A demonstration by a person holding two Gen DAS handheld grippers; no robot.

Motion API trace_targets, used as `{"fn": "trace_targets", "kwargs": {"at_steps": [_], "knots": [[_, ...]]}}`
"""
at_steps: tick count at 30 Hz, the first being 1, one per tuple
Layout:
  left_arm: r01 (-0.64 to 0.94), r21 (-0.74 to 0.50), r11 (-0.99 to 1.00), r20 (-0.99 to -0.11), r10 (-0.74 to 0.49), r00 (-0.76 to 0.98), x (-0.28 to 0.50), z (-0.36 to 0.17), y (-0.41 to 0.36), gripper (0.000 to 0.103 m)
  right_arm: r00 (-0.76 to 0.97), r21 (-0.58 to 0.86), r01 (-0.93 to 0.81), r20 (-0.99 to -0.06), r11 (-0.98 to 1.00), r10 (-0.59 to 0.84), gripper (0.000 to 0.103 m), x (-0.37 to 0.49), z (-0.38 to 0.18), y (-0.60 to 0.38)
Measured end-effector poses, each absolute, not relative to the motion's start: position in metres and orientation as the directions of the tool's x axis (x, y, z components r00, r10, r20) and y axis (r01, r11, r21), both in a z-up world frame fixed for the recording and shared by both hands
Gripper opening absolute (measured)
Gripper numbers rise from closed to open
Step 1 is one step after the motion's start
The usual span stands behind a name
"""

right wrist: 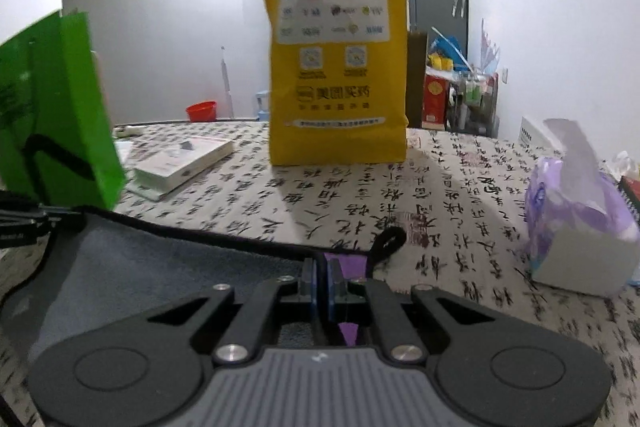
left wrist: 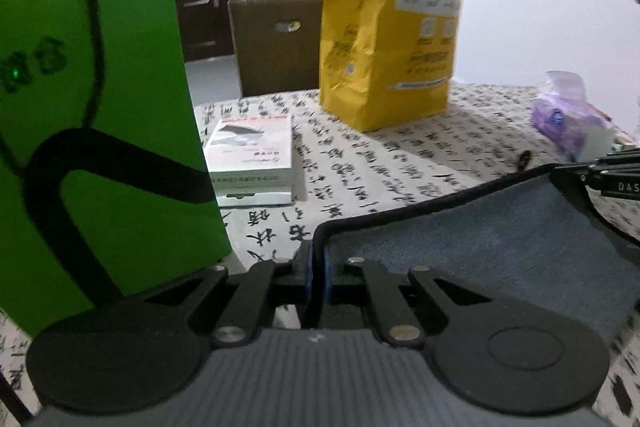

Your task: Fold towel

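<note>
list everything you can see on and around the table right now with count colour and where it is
towel: one, grey-blue with black trim, on the table, near corners pinched
yellow paper bag: one, upright, far middle of table
green paper bag: one, upright, left side
white boxes: apparently two stacked, beside the green bag
tissue pack: one, purple and white, right side
tablecloth: one, white with black calligraphy
red bucket: one, behind the table
cardboard box: one, brown, behind the table
left gripper: shut on a towel corner
right gripper: shut on the other corner
</note>
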State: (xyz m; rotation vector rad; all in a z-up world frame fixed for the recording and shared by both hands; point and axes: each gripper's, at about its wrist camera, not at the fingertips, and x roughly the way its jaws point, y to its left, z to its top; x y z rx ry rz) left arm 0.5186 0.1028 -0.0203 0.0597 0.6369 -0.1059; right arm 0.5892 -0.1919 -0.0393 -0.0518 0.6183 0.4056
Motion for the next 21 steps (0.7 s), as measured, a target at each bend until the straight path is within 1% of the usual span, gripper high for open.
{"fn": "trace_targets", "kwargs": {"at_steps": [7, 9, 12, 13, 14, 15, 16, 17, 19, 21], "knots": [[0.1, 0.028, 0.995, -0.619, -0.061, 0.783, 0.548, -0.039, 0.105, 0.007, 0.717, 0.061, -0.361, -0.619, 0.931, 0.319, 0.005, 0.624, -0.062, -0.18], [0.1, 0.029, 0.995, -0.623, -0.06, 0.78, 0.551, -0.044, 0.106, 0.009, 0.718, 0.058, -0.358, -0.621, 0.932, 0.314, 0.005, 0.626, -0.065, -0.18], [0.091, 0.019, 0.996, -0.611, -0.061, 0.789, 0.55, -0.046, 0.111, 0.016, 0.723, 0.05, -0.349, -0.621, 0.936, 0.303, 0.009, 0.628, -0.064, -0.18], [0.088, 0.019, 0.996, -0.611, -0.058, 0.789, 0.55, -0.046, 0.112, 0.02, 0.72, 0.057, -0.351, -0.621, 0.935, 0.308, 0.012, 0.628, -0.064, -0.181], [0.081, 0.024, 0.996, -0.61, -0.05, 0.791, 0.549, -0.045, 0.113, 0.027, 0.72, 0.062, -0.351, -0.62, 0.934, 0.312, 0.015, 0.628, -0.063, -0.182], [0.079, 0.027, 0.997, -0.607, -0.046, 0.793, 0.547, -0.044, 0.113, 0.031, 0.721, 0.062, -0.351, -0.618, 0.934, 0.312, 0.016, 0.628, -0.062, -0.183], [0.085, 0.028, 0.996, -0.607, -0.051, 0.793, 0.545, -0.044, 0.114, 0.038, 0.725, 0.058, -0.348, -0.616, 0.936, 0.308, 0.022, 0.628, -0.061, -0.183], [0.09, 0.029, 0.996, -0.607, -0.054, 0.793, 0.544, -0.043, 0.114, 0.042, 0.729, 0.055, -0.341, -0.614, 0.938, 0.301, 0.03, 0.627, -0.06, -0.184], [0.089, 0.025, 0.996, -0.61, -0.055, 0.791, 0.541, -0.042, 0.115, 0.045, 0.732, 0.062, -0.337, -0.61, 0.939, 0.303, 0.038, 0.626, -0.057, -0.186], [0.083, 0.021, 0.996, -0.612, -0.053, 0.789, 0.538, -0.04, 0.116, 0.048, 0.734, 0.074, -0.337, -0.603, 0.939, 0.311, 0.039, 0.623, -0.054, -0.189]]}}
